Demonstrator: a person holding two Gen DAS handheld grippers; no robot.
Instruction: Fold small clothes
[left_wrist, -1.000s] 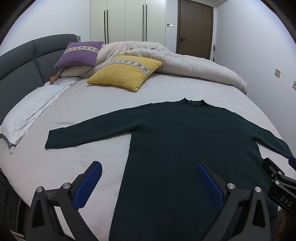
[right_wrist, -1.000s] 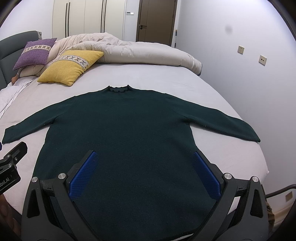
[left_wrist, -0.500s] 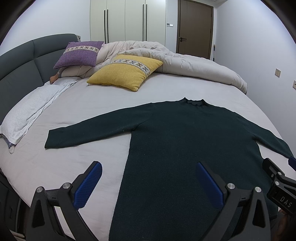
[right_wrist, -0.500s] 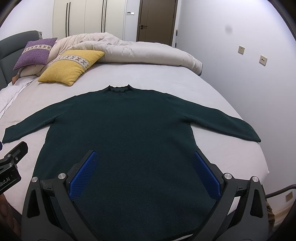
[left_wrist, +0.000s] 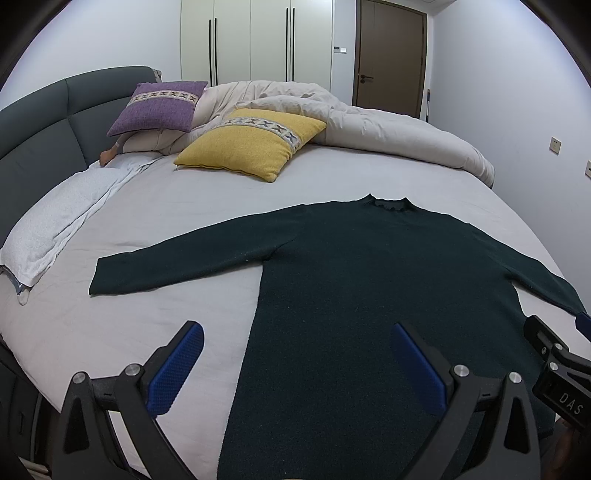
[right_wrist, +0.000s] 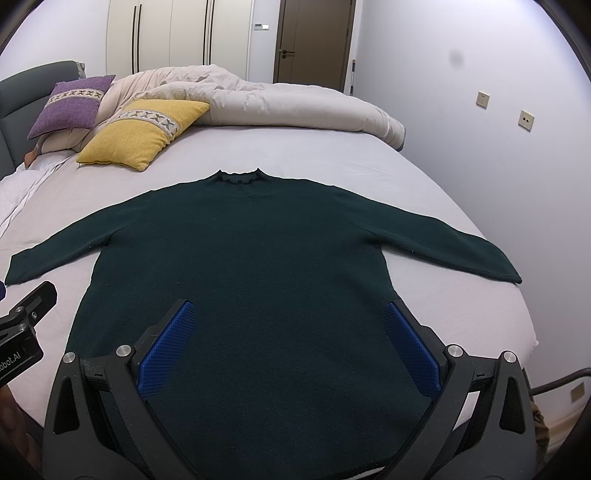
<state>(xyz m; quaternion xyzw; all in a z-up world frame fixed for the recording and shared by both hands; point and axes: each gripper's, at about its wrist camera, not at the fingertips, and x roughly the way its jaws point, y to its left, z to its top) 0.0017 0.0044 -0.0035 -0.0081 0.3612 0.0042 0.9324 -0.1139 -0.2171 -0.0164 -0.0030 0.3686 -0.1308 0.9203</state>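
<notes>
A dark green long-sleeved sweater (left_wrist: 369, 280) (right_wrist: 251, 258) lies flat on the bed, collar away from me, both sleeves spread out to the sides. My left gripper (left_wrist: 297, 332) hovers open above the sweater's lower left edge, one blue pad over the sheet and one over the fabric. In the right wrist view my right gripper (right_wrist: 290, 310) stands open above the sweater's lower body, holding nothing. Each gripper's black body shows at the edge of the other's view.
The bed has a light grey sheet (left_wrist: 177, 206). A yellow pillow (left_wrist: 251, 144), a purple pillow (left_wrist: 159, 107) and a bunched beige duvet (left_wrist: 388, 136) lie at the far side. A white towel (left_wrist: 59, 218) lies along the left edge by the grey headboard (left_wrist: 33, 122).
</notes>
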